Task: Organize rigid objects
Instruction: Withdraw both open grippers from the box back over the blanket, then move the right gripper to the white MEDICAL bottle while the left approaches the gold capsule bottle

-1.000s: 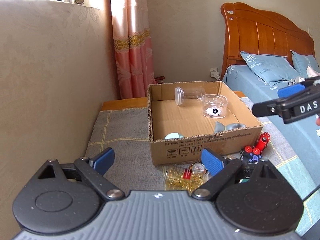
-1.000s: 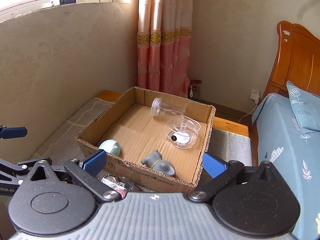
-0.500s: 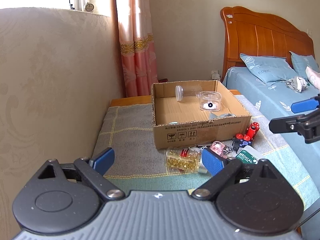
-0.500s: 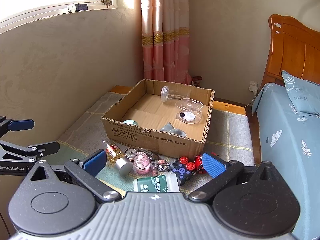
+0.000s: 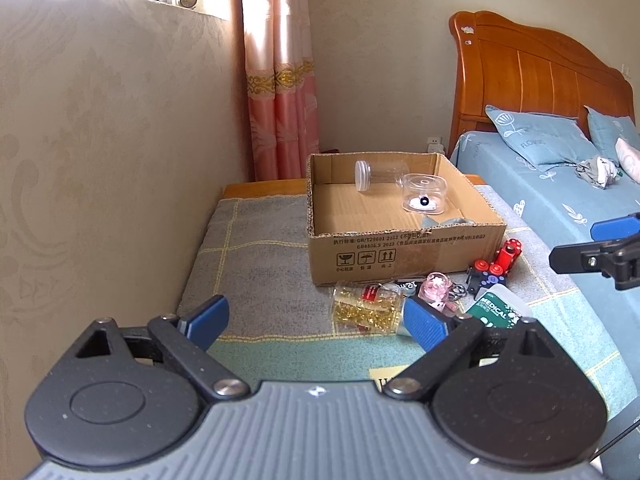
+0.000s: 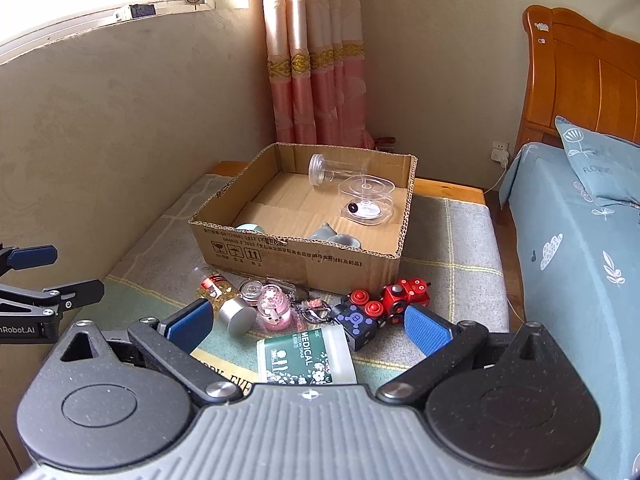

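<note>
With both the left gripper (image 5: 316, 318) and right gripper (image 6: 306, 324) spread wide and empty, the light, stiff but slick-looking cotton swab box (image 6: 306, 356) lying just before the cardboard box (image 6: 296, 256) is probably best pinched across its short sides.

Cardboard box (image 5: 400, 256) on the blanket (image 5: 256, 272) — small trinkets scattered just before it.

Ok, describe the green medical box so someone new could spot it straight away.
Find the open cardboard box on the grey blanket. In the clutter before its printed front lies a flat white plastic box with a green label. It alone carries the white word MEDICAL, beside a dark blue cube toy.
</note>
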`<state>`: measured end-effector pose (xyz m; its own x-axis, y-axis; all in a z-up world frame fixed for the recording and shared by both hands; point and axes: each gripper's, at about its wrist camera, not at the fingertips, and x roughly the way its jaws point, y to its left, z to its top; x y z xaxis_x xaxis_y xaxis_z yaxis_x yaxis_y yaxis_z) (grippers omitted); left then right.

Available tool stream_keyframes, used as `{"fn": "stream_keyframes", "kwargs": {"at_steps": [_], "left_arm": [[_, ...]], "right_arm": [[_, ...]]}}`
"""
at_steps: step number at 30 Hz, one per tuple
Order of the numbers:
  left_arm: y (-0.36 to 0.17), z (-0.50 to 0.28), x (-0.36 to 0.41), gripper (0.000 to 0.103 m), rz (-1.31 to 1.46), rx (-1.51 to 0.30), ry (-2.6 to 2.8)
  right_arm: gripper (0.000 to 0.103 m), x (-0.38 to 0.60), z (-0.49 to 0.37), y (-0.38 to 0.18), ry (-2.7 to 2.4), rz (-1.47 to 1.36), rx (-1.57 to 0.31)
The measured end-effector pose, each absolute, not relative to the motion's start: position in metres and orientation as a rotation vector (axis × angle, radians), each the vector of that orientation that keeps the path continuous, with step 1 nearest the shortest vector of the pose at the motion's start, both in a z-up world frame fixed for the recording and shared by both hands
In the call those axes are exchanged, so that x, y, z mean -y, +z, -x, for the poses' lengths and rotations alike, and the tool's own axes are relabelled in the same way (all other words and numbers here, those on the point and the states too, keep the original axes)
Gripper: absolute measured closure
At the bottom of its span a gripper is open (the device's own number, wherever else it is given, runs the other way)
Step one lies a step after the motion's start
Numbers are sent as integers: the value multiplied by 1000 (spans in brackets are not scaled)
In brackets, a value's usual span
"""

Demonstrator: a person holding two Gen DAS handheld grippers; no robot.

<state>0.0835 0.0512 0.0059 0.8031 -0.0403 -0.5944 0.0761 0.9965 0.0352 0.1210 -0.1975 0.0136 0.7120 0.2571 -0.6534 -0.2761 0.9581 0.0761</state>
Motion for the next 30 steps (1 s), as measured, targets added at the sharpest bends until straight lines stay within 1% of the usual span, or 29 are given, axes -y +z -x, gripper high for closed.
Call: {"fn": "stream_keyframes", "kwargs": {"at_steps": [4,7,14,21,30], "left_arm": [[4,-84,-51,9,-64,-624,-81],[-2,-85,-50,2,-64,-629,-91],[-31,-98,-47,2,-70,-670,-138],[-72,-122,-38,2,-65,-775,-178],[-108,-140,-23,2,-73,-852,-222]], "right_arm": [[0,197,-114,9,274,41,-728],[0,196,-111,0,254,64,-736],[0,203,-111,-41,270,39,-809],[0,198,-108,-88,289,69,-881],[0,182,-107,-112,324,186,-876]]}}
